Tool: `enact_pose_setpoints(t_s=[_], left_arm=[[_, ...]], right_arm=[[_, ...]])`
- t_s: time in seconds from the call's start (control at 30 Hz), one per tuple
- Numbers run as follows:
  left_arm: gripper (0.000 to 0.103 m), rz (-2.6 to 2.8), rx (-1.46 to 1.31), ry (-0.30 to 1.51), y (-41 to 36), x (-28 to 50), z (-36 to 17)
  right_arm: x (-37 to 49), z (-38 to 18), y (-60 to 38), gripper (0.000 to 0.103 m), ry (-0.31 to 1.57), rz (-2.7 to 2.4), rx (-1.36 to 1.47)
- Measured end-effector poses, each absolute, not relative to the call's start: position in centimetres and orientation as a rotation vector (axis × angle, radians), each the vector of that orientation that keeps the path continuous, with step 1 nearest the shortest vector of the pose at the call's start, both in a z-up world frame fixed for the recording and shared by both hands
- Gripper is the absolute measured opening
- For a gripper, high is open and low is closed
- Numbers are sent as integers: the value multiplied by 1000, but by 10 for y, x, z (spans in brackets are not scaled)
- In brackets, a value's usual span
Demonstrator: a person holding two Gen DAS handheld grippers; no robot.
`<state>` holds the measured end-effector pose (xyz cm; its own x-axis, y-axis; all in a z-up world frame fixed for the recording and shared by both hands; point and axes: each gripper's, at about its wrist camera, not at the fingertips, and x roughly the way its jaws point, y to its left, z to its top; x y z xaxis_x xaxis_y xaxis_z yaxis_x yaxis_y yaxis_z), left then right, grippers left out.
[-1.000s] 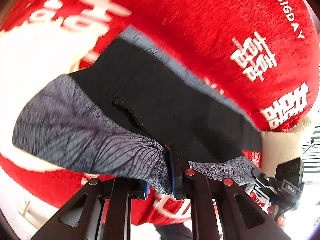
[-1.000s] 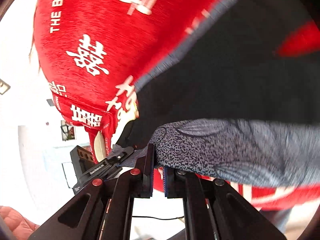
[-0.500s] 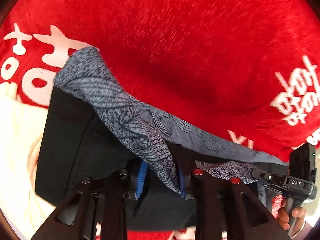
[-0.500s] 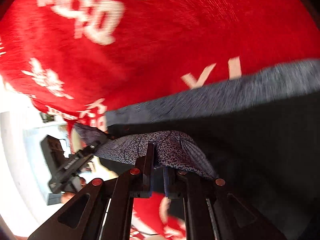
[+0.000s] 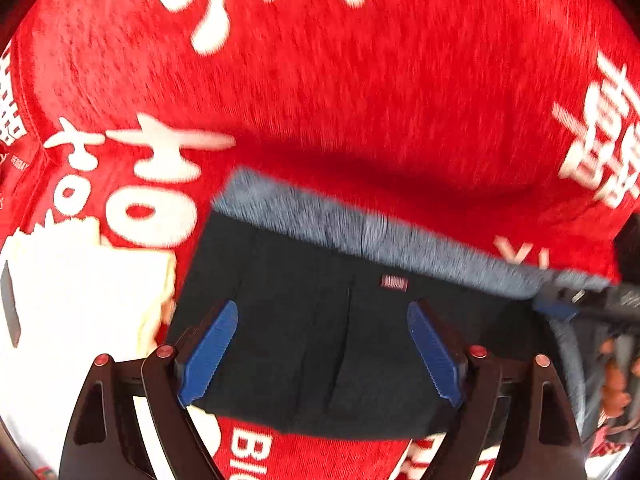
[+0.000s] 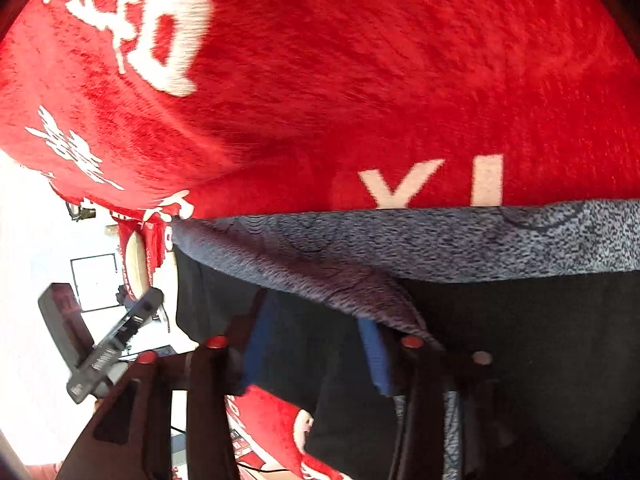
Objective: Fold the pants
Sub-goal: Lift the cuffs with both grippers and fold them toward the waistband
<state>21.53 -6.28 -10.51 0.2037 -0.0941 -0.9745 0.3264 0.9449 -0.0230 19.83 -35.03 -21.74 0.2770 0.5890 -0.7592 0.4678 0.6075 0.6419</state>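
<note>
**Q:** While the left wrist camera pointed almost straight down, where did the pants (image 5: 320, 344) lie?

**A:** They lay flat on a red blanket (image 5: 360, 100) with white lettering, folded into a dark block with a grey patterned band (image 5: 400, 240) along the far edge. The left gripper (image 5: 324, 356) stood directly over the dark part, its 2 blue pads (image 5: 208, 356) spread wide, 1 near each side of the fold. Its jaws had just been opening, and the cloth sat below the gap rather than pinched in it. A pale cream cloth (image 5: 80, 300) lay just beside the pants on the left.

**Q:** And the right gripper?

**A:** From its own camera, the right gripper (image 6: 316, 356) sat at the near corner of the pants (image 6: 520, 340), beside the edge of the blanket (image 6: 360, 80). Its jaws had also just been opening and stood partly apart. A flap of the grey patterned fabric (image 6: 340, 280) draped over the right-hand finger, but neither pad pressed on it. Whether the cloth merely rested there was hard to tell.

**Q:** Anything else?

**A:** The left gripper (image 6: 104, 344) showed at the left edge of that view, blurred.
</note>
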Motion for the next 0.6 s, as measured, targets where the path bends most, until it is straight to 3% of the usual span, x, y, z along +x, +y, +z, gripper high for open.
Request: enact_pose_setpoints(t_s=[0.13, 0.37, 0.6], left_arm=[[87, -330, 325, 1345, -91, 175, -117], [87, -479, 396, 1406, -152, 86, -119], [87, -683, 415, 1468, -217, -2, -111]], right_arm=[[188, -190, -345, 82, 1302, 92, 972], [84, -127, -363, 82, 1258, -125, 727], [-77, -116, -393, 82, 1318, -389, 705]])
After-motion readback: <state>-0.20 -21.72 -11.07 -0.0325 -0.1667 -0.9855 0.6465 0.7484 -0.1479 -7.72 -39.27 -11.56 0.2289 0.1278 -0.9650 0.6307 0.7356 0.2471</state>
